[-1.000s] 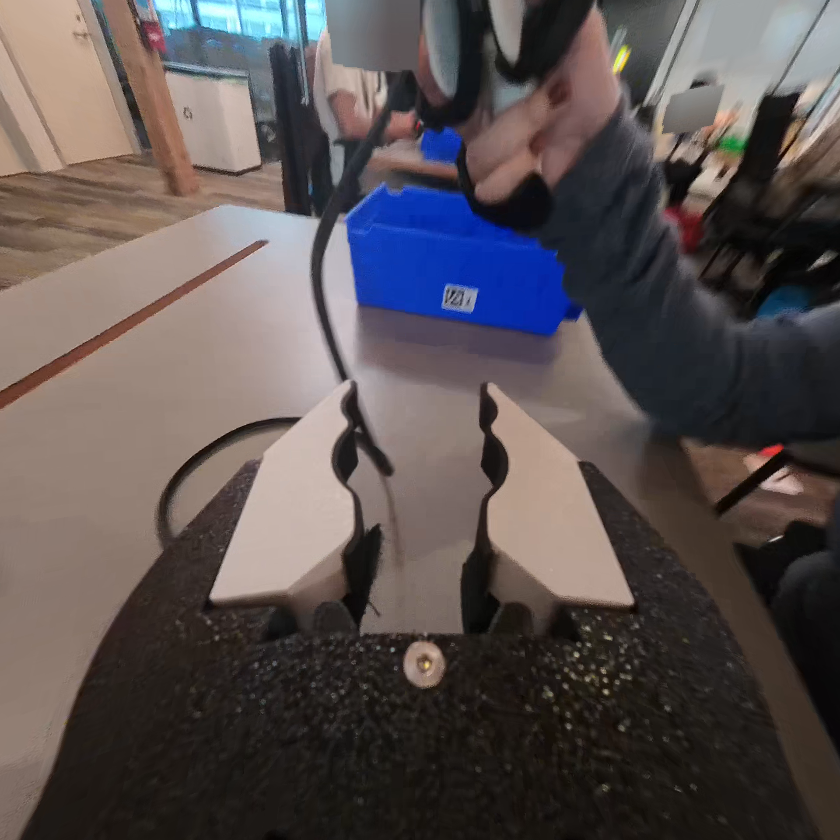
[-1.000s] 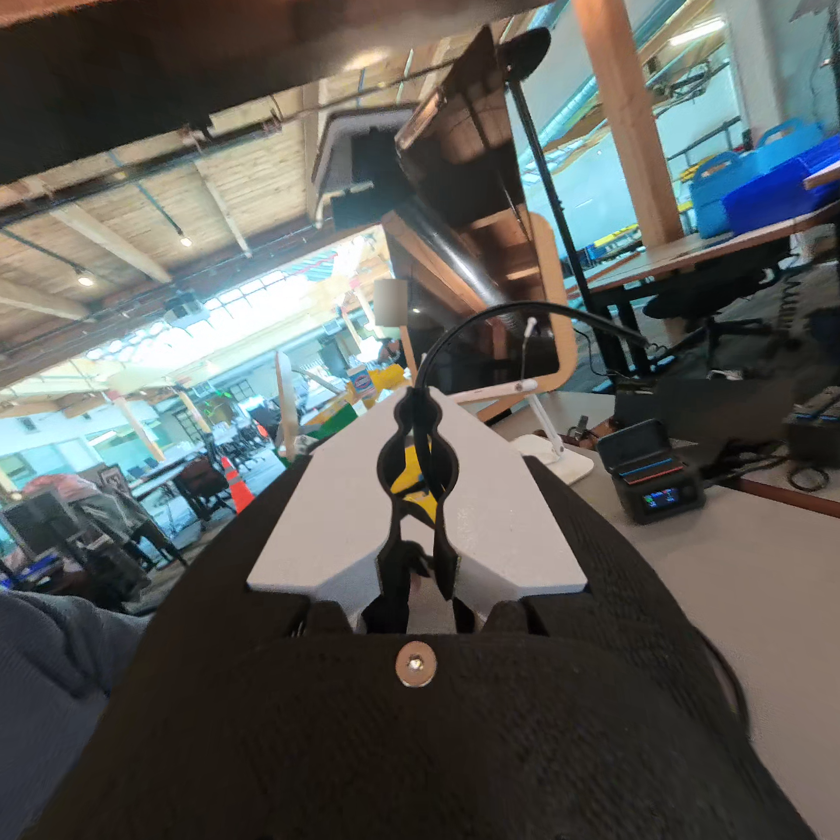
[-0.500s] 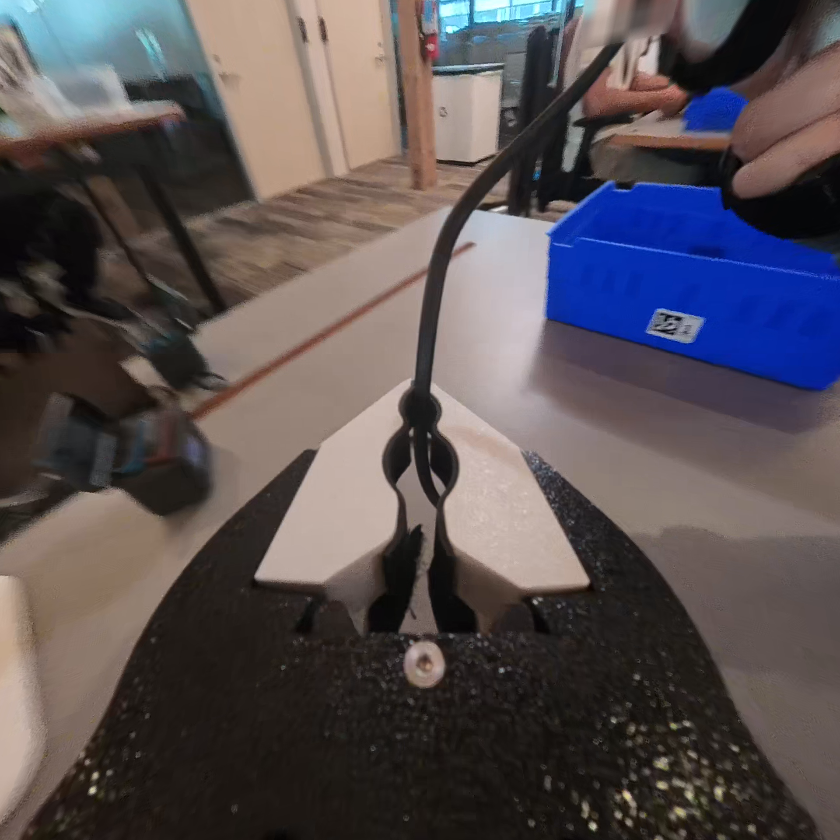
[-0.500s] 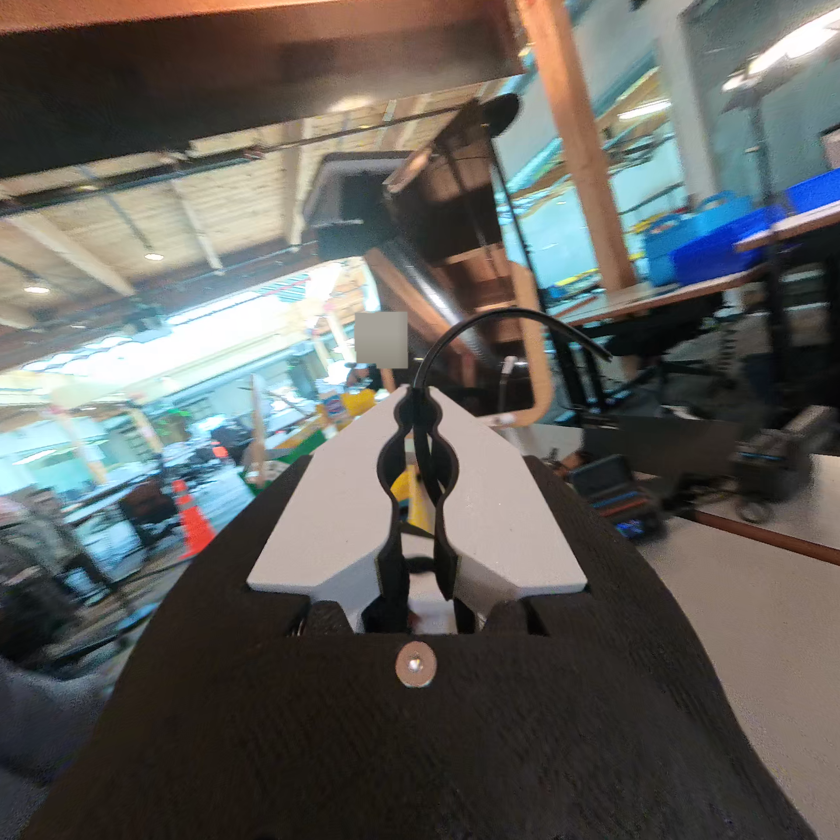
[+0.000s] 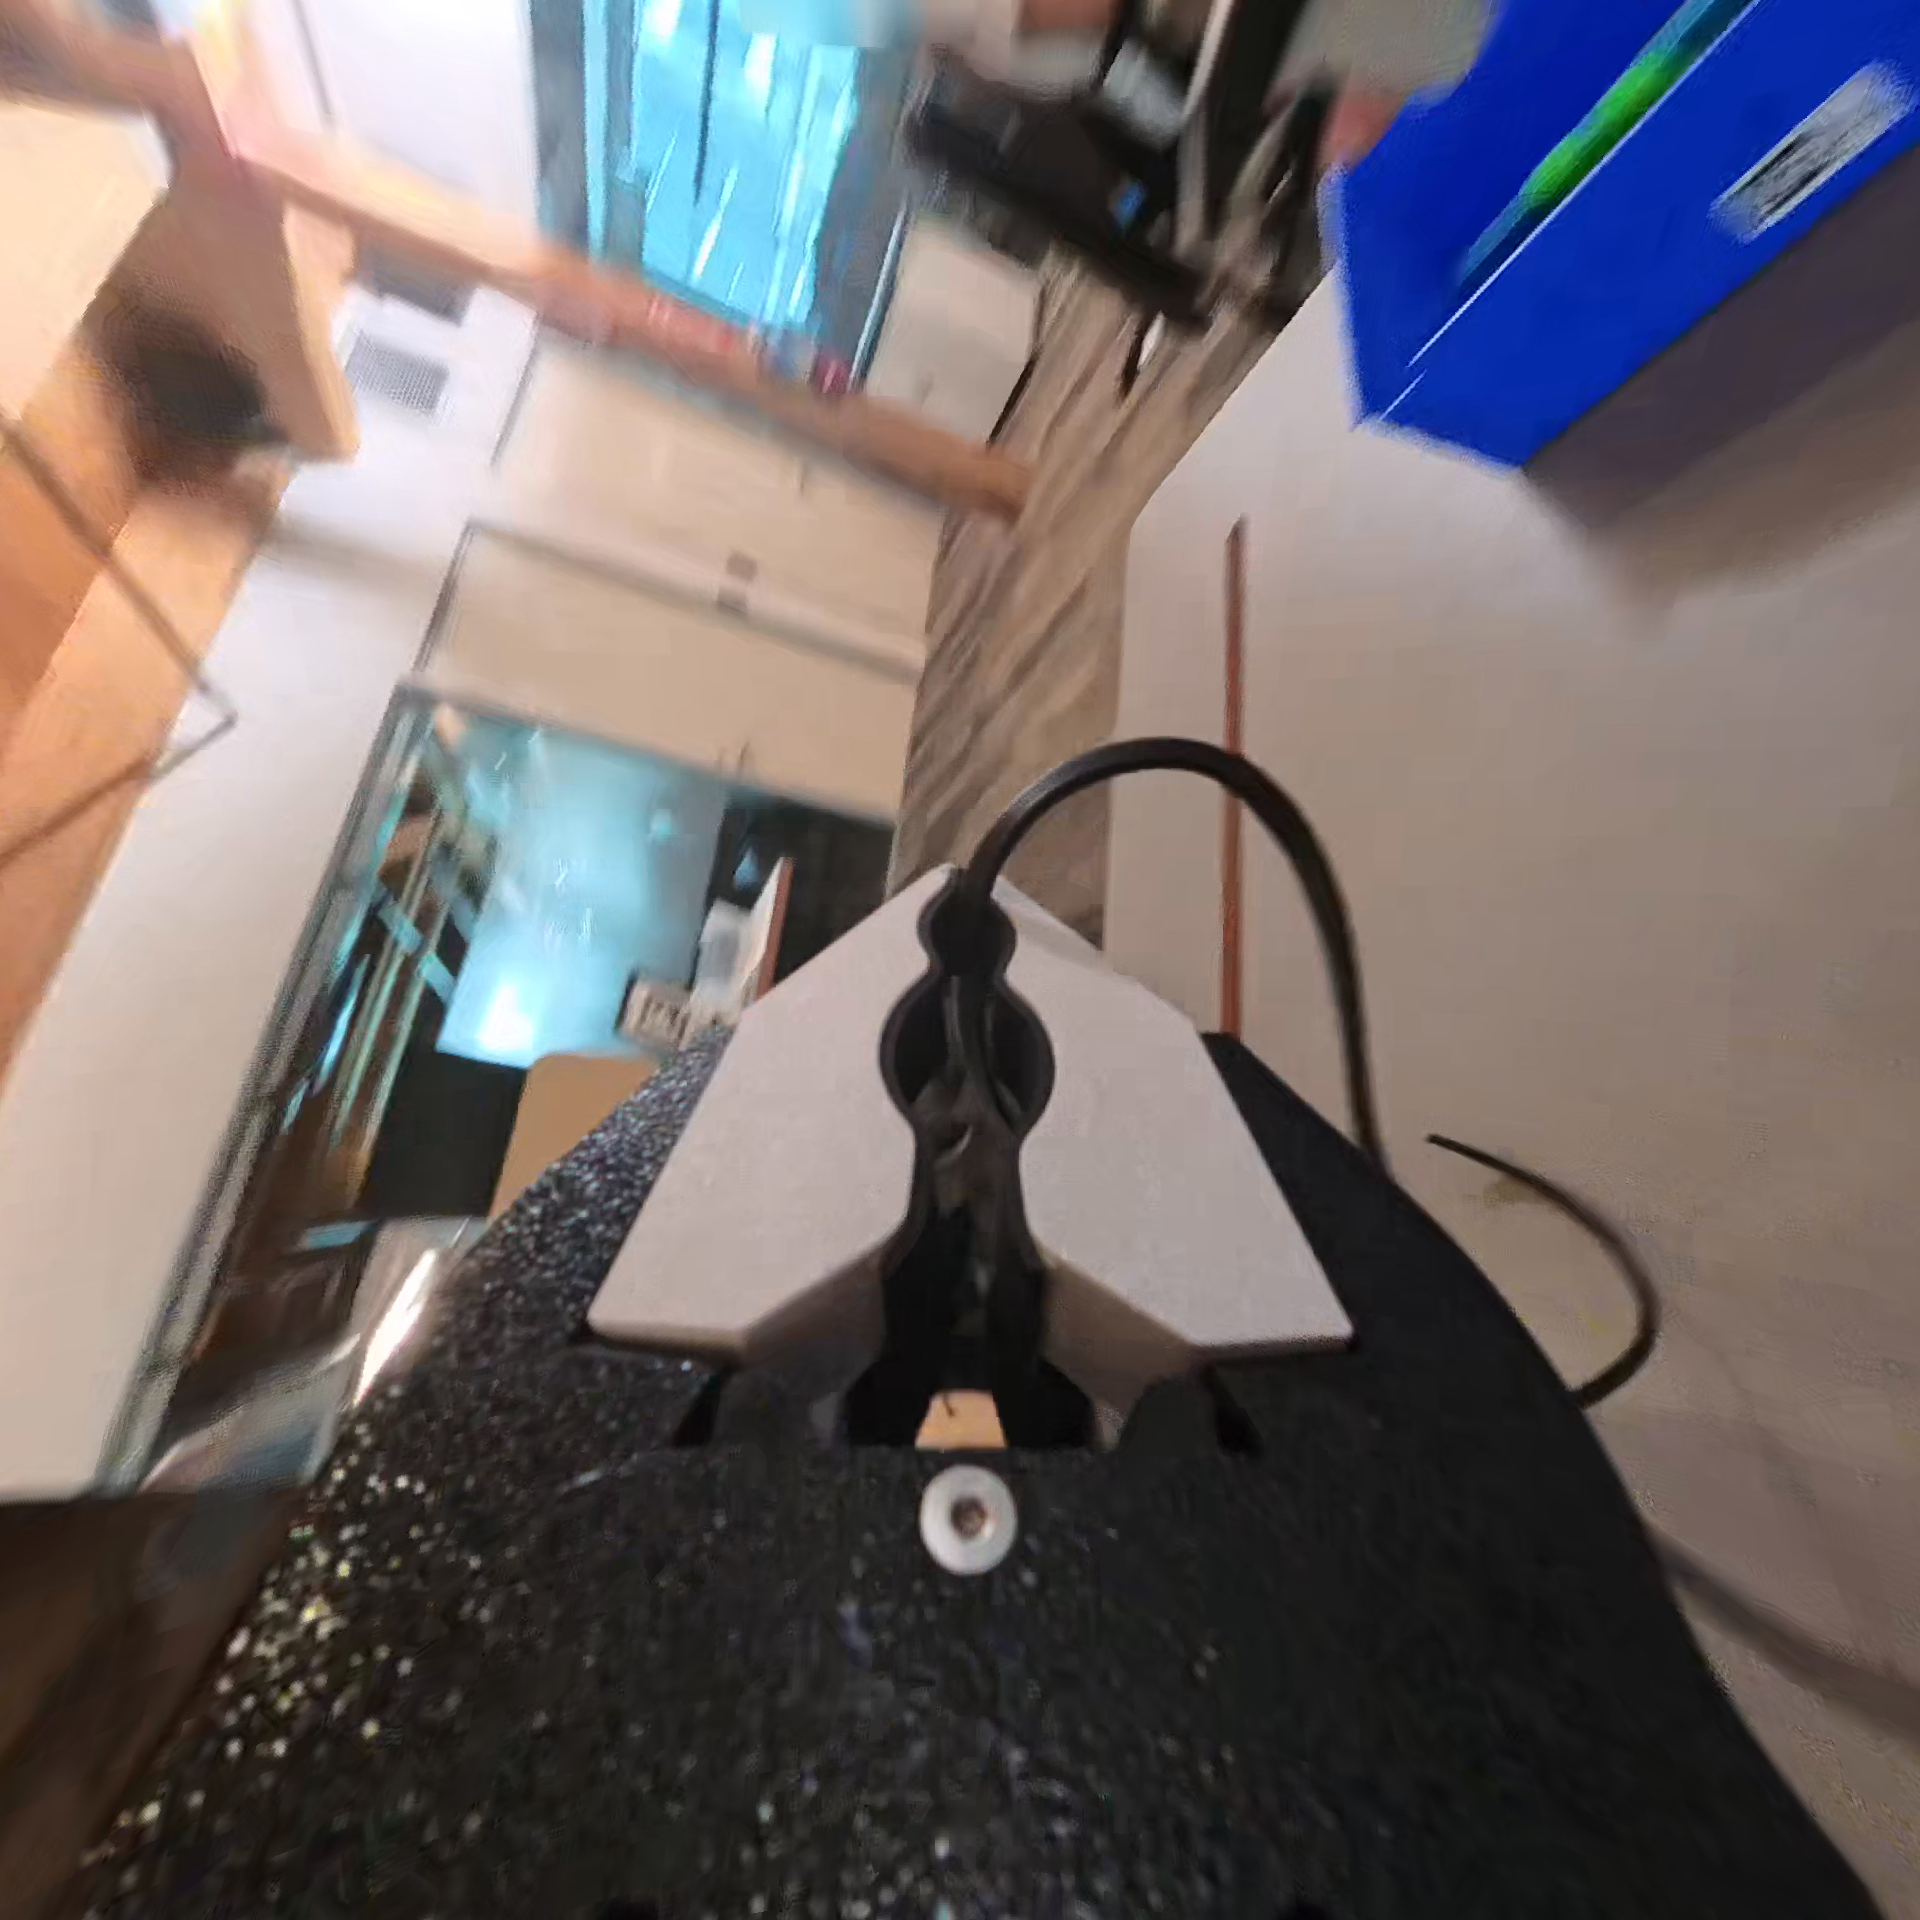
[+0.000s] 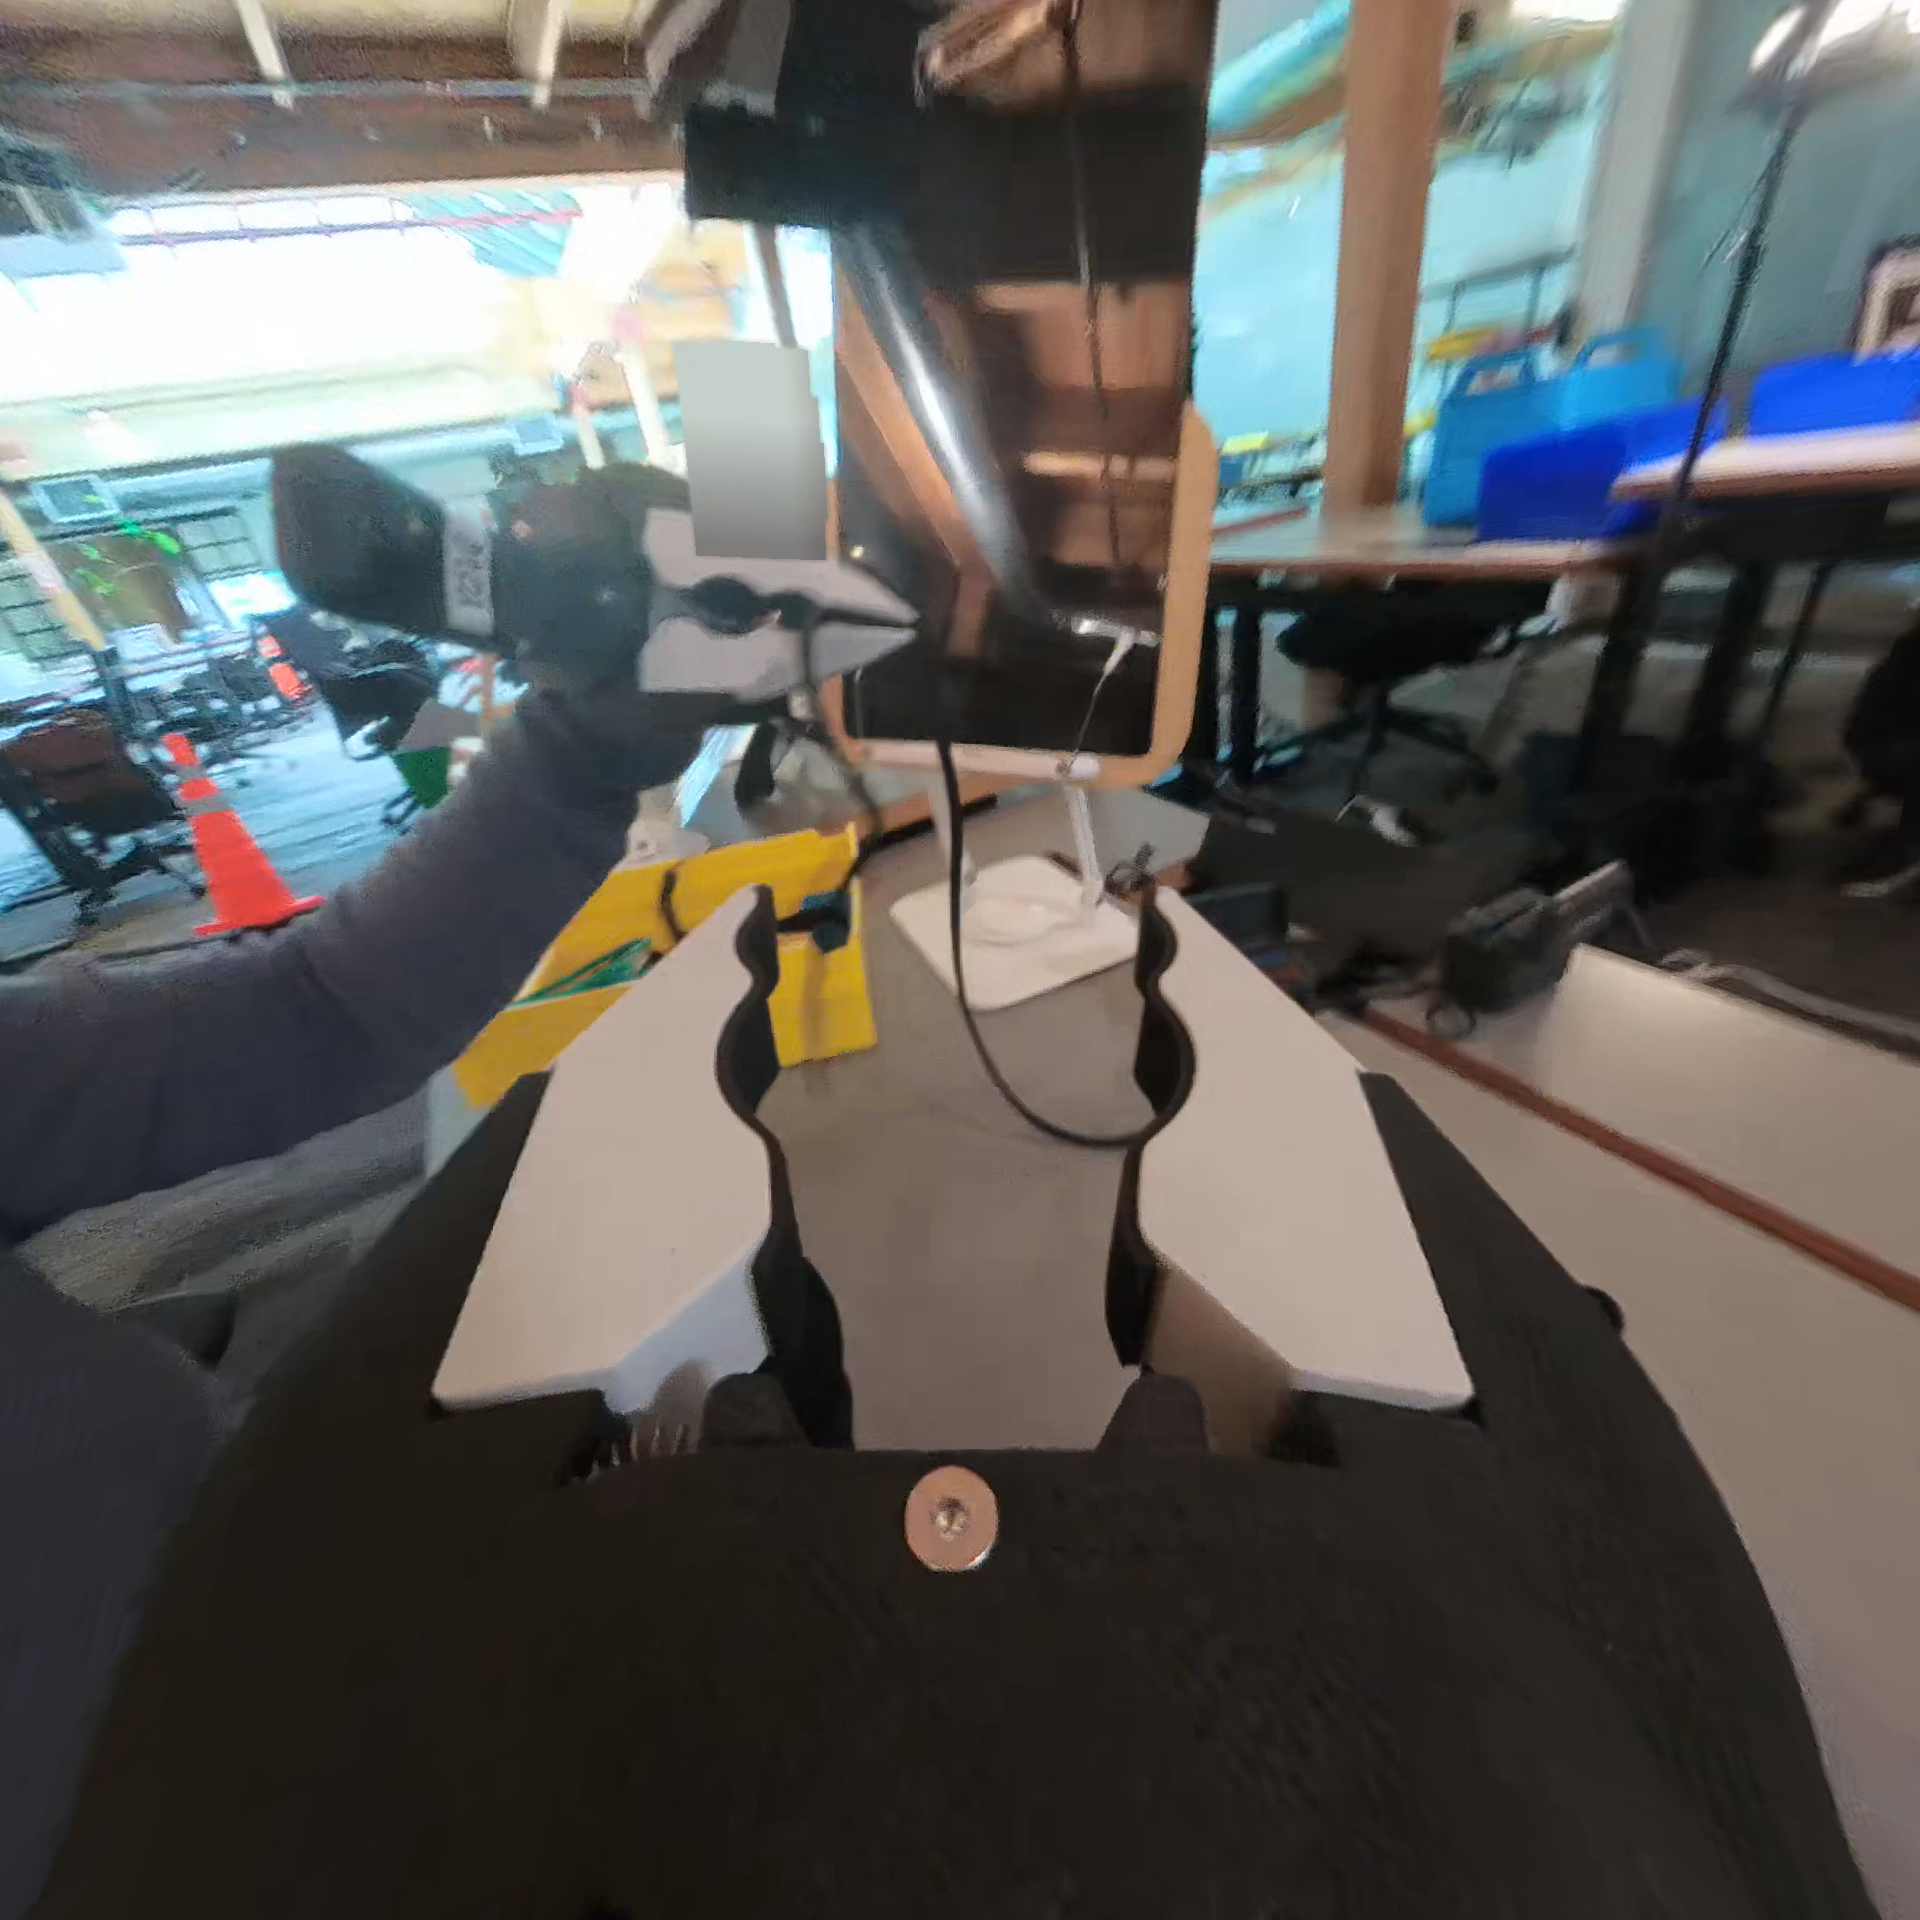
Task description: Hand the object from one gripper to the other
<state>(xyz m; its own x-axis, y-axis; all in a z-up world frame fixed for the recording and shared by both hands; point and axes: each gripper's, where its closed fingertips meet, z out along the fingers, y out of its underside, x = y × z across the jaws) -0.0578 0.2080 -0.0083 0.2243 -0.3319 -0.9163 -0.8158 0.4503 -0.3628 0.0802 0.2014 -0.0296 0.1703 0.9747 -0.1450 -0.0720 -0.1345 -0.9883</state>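
The object is a long black cable tie (image 5: 1174, 744). My left gripper (image 5: 951, 909) is shut on one end of it; the strip arcs up out of the fingertips and bends down to the right over the table. In the right wrist view the left gripper (image 6: 902, 623) is turned on its side at upper left, above the table. The cable tie (image 6: 982, 1049) hangs from it and curls down toward the right finger (image 6: 1247, 1091). My right gripper (image 6: 951, 914) is open and empty, lower and nearer than the left one.
A blue bin (image 5: 1621, 260) stands on the grey table (image 5: 1558, 831) at the upper right. In the right wrist view a yellow bin (image 6: 727, 935), a framed panel on a white base (image 6: 1029, 935) and a black device (image 6: 1507, 935) stand beyond the grippers. There is about 15 cm between the tips of the two grippers.
The left gripper closed on the cable tie, then rolled onto its side. The right gripper opened, let go of the tie and dropped back below the left one.
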